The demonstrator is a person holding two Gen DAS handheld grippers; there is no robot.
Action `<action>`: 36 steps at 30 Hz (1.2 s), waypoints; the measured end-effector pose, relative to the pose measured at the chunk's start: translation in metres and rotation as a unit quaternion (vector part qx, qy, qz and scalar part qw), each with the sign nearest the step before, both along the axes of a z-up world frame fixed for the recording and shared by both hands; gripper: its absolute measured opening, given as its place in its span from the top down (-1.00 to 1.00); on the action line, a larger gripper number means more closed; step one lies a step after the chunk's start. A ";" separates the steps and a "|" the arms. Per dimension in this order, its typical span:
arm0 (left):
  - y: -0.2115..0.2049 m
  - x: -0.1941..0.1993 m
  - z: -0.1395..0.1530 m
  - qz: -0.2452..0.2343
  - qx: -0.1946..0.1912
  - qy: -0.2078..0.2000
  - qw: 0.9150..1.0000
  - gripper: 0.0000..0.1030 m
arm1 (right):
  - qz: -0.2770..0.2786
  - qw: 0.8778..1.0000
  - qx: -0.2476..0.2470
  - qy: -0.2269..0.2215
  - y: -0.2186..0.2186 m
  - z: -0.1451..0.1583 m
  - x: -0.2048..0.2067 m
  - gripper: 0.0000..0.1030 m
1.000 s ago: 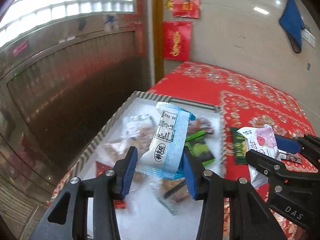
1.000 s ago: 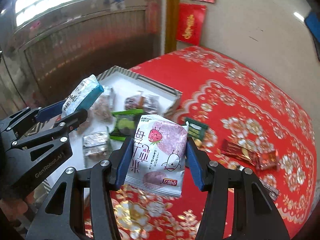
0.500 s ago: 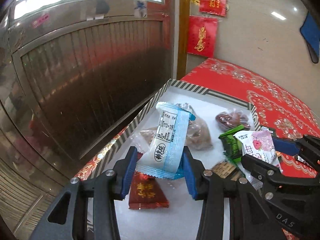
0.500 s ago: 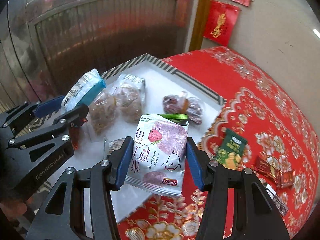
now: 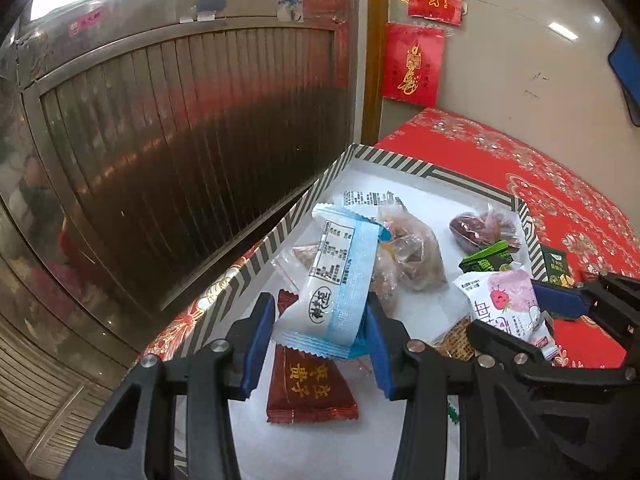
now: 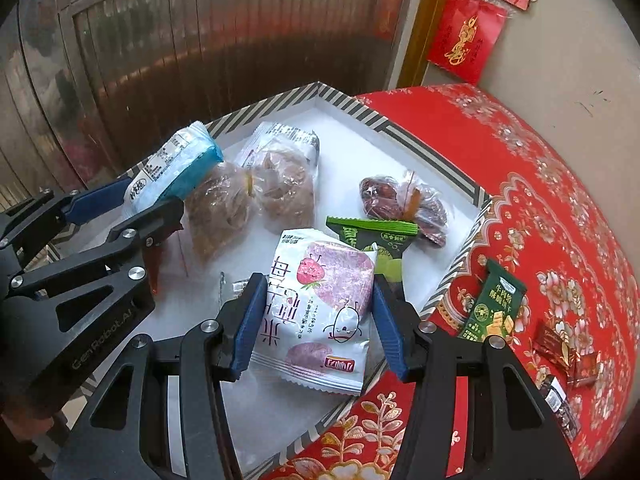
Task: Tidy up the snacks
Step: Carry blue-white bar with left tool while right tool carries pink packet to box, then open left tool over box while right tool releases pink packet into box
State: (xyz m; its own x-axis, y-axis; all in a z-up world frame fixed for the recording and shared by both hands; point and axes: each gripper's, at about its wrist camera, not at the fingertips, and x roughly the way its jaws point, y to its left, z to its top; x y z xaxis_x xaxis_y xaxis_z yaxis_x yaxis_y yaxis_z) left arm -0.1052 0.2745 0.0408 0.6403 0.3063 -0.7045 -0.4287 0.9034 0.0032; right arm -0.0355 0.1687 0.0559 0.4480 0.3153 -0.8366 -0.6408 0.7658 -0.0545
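My left gripper [image 5: 320, 334] is shut on a blue and white snack packet [image 5: 340, 280] and holds it above the left part of the striped-rim white tray [image 5: 400, 160]. It also shows in the right wrist view [image 6: 176, 176]. My right gripper [image 6: 318, 326] is shut on a white and pink strawberry snack bag [image 6: 320, 304] above the tray's near right part [image 6: 460, 184]; the bag also shows in the left wrist view [image 5: 504, 304]. In the tray lie clear-wrapped brown snacks [image 6: 248, 196], red dates [image 6: 404, 204], a green packet [image 6: 376, 240] and a dark red packet [image 5: 308, 388].
A red patterned cloth [image 6: 560, 200] covers the table. On it, right of the tray, lie a green packet [image 6: 496, 304] and several small dark red candies [image 6: 564, 356]. A metal shutter door [image 5: 180, 140] stands just behind the tray.
Both grippers have moved left and forward over the tray, each still holding its packet. The tray's contents have come closer into view.
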 end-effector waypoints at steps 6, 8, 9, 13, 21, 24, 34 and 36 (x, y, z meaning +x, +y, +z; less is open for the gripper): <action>-0.001 0.001 -0.002 0.002 0.005 -0.001 1.000 0.09 | 0.000 1.000 0.000 0.001 0.000 -0.002 0.001 -0.01; -0.002 0.001 -0.002 0.002 0.006 0.000 1.000 0.09 | 0.000 1.000 0.000 0.001 0.000 -0.002 0.001 -0.01; -0.002 0.001 -0.002 0.002 0.006 -0.001 1.000 0.09 | 0.000 1.000 0.001 0.001 0.000 -0.002 0.001 -0.01; -0.002 0.002 -0.002 0.002 0.008 0.000 1.000 0.09 | 0.000 1.000 0.001 0.002 0.000 -0.002 0.001 -0.01; -0.003 0.003 -0.005 0.008 0.011 0.000 1.000 0.05 | -0.005 1.000 0.010 0.009 -0.002 -0.003 0.002 -0.01; -0.001 0.005 -0.009 0.010 0.002 0.011 1.000 -0.01 | -0.007 1.000 0.019 0.017 -0.004 -0.003 0.003 -0.01; 0.005 -0.002 -0.007 0.023 -0.016 0.003 1.000 -0.54 | -0.013 0.999 0.041 0.018 -0.013 0.004 0.002 -0.03; 0.005 -0.004 -0.004 0.025 -0.016 -0.001 1.000 -0.59 | -0.012 0.999 0.045 0.017 -0.015 0.007 0.002 -0.03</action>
